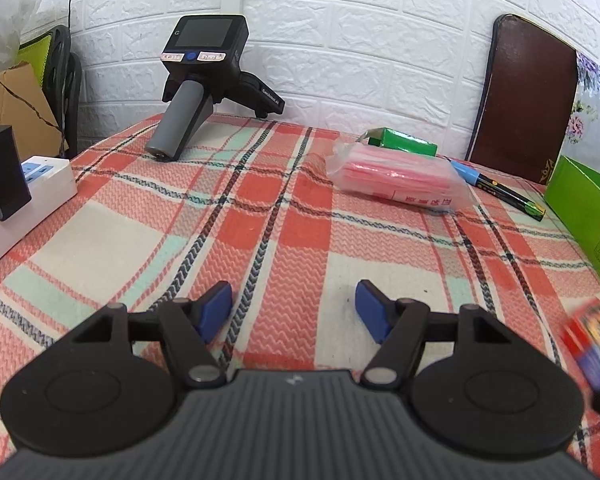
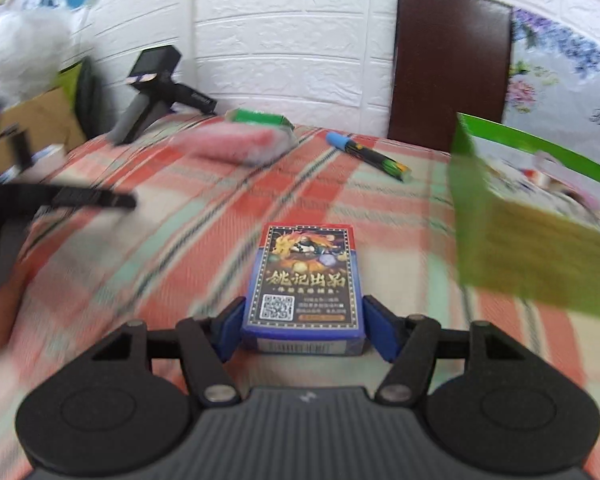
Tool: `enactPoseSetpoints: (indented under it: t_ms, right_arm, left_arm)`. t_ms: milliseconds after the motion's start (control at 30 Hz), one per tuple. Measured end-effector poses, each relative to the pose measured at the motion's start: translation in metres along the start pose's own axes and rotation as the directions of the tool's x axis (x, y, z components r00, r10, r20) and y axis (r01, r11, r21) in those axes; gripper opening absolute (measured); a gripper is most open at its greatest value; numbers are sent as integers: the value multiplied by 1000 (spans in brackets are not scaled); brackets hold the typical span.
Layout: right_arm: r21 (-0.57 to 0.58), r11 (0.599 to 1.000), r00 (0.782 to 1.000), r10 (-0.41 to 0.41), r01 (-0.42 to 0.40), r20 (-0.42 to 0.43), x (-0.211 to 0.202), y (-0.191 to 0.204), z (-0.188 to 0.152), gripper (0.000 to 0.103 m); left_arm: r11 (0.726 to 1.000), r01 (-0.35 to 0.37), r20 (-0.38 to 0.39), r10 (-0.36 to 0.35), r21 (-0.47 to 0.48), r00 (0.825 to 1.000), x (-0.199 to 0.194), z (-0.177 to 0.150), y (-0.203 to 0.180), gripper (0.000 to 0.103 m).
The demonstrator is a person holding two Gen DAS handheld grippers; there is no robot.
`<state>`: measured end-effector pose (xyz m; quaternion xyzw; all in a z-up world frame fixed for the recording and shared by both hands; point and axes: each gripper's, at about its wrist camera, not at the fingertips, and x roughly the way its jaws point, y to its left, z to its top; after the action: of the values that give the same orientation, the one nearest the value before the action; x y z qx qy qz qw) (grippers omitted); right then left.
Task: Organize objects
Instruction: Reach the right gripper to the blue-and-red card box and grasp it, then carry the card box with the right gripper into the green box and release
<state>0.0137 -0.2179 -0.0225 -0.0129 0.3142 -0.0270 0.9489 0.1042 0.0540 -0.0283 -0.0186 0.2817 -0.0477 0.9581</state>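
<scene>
My right gripper (image 2: 302, 328) is shut on a blue and red card box (image 2: 306, 276), whose near end sits between the blue pads. The box stays sharp while the plaid cloth (image 2: 180, 248) behind it is blurred. The same box shows as a blur at the right edge of the left wrist view (image 1: 592, 344). My left gripper (image 1: 294, 312) stands open over the plaid cloth (image 1: 140, 240), nothing between its fingers. Ahead lie a pink packet in clear plastic (image 1: 396, 180), a small green box (image 1: 408, 142) and a black marker with a blue cap (image 1: 500, 186).
An open green carton (image 2: 532, 232) stands at the right (image 1: 588, 216). A spare handheld gripper device (image 1: 204, 80) lies at the back left. A white power strip (image 1: 28, 200) with a black adapter (image 1: 0, 172) is on the left. A brown board (image 1: 528, 96) leans on the wall.
</scene>
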Motion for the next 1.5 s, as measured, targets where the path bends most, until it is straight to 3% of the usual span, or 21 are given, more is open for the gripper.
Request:
enactPoseSetpoints:
  t_ms: [133,200,233,333,400,467,600,667,767,833,933,1000,1167,1267,1333,1400,1500]
  right_arm:
    - [88,993,997,-77,76,-1,-32,-30,-23,66]
    - [141,984,994,-113,113,-8,-39,-43,-27,71]
    - [157,979,991,-129,130,-18,-40,-47,-29,79]
    - [179,977,994,-112,112,-9,-43,-51,-32,80]
    - [166,981,995,-102,101,0,-44,-49,-33,81]
    - [151,984,996,-93,90,11,-46,-49,-35,84]
    - [111,992,997,-70,68,16,-45,-46,-33,100]
    - [54,995,996,-84,83,9,-40,-47,-28,101]
    - [20,999,999,-46,46,-20,-29,-51,-25,93]
    - [54,998,1000,14,-13,-9,-28,-57,-24,67]
    - [60,998,999,15,-17,38,-34,-53,-28,61]
    - [88,996,996,17,-25,85,-43,-56,-29,61]
    - [178,983,985,20,-51,173,-53,-74,-16,62]
    - [198,980,980,-13,-28,199,-55,-87,-2,62]
    - [256,965,980,12,-64,199,-57,-100,7,62]
    - [257,965,973,-13,-47,228,-62,-108,11,61]
    - [231,973,955,-84,17,284,-62,-119,20,61]
  left_arm:
    - [999,-38,-19,38,22,999,-16,-2,-17,69]
    - [998,58,-42,-59,-16,997,-31,-2,-32,69]
    - [991,132,-54,-133,-35,990,-39,-1,-43,69]
    - [958,287,-104,-285,4,953,-62,-2,-92,69]
    - [925,378,-173,-367,33,914,-69,-6,-124,69]
    - [908,420,-241,-405,10,882,-68,-9,-145,70]
    - [891,436,-387,-450,-128,805,-48,-20,-165,71]
    - [899,428,-376,-431,-96,820,-49,-19,-175,72]
    - [900,427,-387,-427,-91,817,-44,-18,-186,71]
    - [900,430,-384,-421,-69,822,-41,-17,-193,56]
    - [882,459,-378,-462,-105,802,-42,-12,-194,38]
    - [878,464,-359,-473,-118,804,-48,-7,-194,38]
    - [878,479,-277,-456,17,846,-72,19,-217,37]
    - [865,501,-276,-474,31,836,-69,38,-230,37]
    - [875,483,-320,-453,19,832,-62,46,-237,38]
    - [858,514,-301,-486,15,820,-61,53,-243,38]
    - [838,544,-253,-517,45,818,-62,66,-263,38]
